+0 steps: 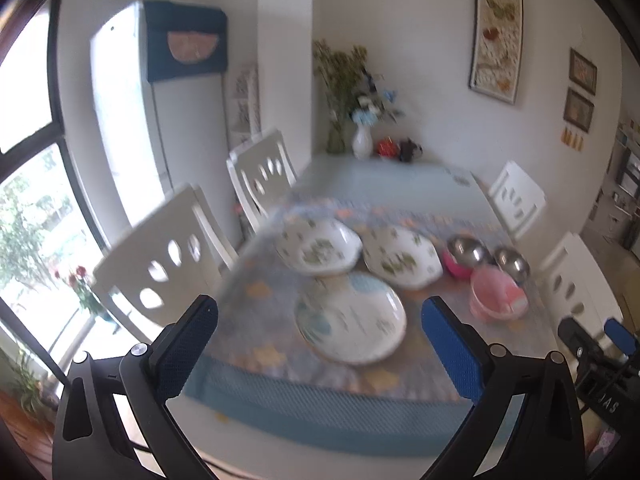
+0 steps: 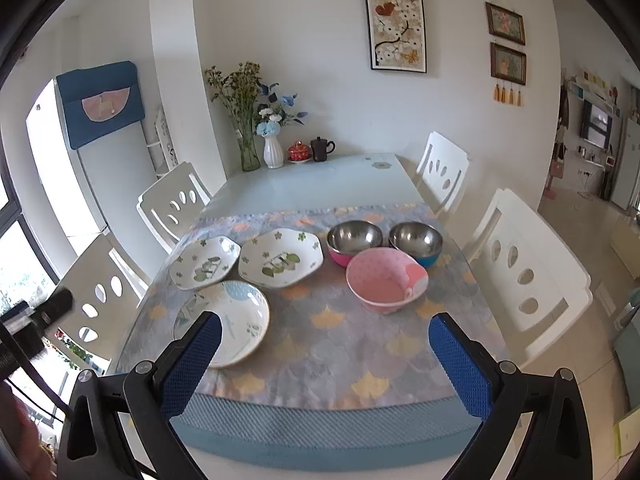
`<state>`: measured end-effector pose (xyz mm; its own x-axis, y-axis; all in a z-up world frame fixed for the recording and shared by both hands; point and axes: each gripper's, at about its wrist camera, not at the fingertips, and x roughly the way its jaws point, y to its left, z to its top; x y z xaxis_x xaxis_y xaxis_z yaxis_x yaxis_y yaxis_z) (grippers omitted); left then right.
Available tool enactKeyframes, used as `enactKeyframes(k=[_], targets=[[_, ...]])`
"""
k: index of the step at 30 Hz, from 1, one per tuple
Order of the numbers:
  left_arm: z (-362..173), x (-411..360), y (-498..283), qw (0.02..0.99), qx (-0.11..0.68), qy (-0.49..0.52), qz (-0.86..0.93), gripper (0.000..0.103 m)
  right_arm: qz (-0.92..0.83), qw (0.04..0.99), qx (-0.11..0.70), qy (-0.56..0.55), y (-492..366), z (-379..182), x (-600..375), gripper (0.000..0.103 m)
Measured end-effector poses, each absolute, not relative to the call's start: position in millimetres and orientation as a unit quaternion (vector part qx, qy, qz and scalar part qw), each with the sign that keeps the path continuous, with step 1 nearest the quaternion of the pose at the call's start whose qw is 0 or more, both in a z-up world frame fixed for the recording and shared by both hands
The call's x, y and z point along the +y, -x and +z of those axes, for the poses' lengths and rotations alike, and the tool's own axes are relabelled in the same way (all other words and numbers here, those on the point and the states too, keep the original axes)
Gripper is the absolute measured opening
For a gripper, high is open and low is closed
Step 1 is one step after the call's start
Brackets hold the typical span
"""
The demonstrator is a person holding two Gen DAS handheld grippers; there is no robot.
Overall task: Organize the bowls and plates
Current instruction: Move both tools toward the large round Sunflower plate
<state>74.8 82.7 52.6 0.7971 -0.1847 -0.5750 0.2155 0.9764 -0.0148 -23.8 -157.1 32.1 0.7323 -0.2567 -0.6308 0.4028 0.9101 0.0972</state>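
both the left gripper [image 1: 320, 344] and the right gripper [image 2: 325, 360] hang wide open and empty above the tabletop [image 2: 320, 184], short of three plates [image 2: 280, 258] and three bowls [image 2: 384, 280].

Bare cloth [image 2: 320, 344] lies open in front, flanked by the round plate [image 2: 236, 320] and pink bowl [image 2: 384, 280].

Left wrist view motion-blurred; round plate [image 2: 222, 322] partly hidden behind right claw [image 2: 325, 354].
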Motion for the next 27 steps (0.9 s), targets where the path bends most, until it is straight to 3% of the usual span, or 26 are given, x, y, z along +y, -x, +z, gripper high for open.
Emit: enactKeyframes(k=[4, 10, 20, 23, 25, 27], targets=[[68.7, 95.6, -83.4, 0.959, 0.261, -0.026, -0.105, 0.102, -0.178, 0.931, 0.302, -0.106, 13.5, 41.5, -143.1, 0.103], [63.2, 107.5, -107.3, 0.957, 0.268, -0.02, -0.109, 0.102, -0.193, 0.941, 0.267, -0.08, 3.8, 52.3, -121.3, 0.103], [58.3, 126.4, -117.4, 0.962, 0.245, 0.012, -0.12, 0.102, -0.253, 0.966, 0.034, -0.045, 52.9, 85.0, -98.3, 0.103], [56.5, 130.6, -122.0, 0.961, 0.244, 0.023, -0.127, 0.102, -0.322, 0.944, -0.071, -0.014, 71.5, 92.8, -90.5, 0.103], [56.5, 130.7, -125.9, 0.96, 0.245, 0.023, -0.131, 0.102, -0.328, 0.94, -0.089, -0.037, 71.0, 95.7, -97.5, 0.103], [53.6, 128.7, -128.6, 0.961, 0.244, 0.015, -0.133, 0.102, -0.265, 0.959, -0.057, -0.085, 58.5, 99.2, -106.9, 0.103]])
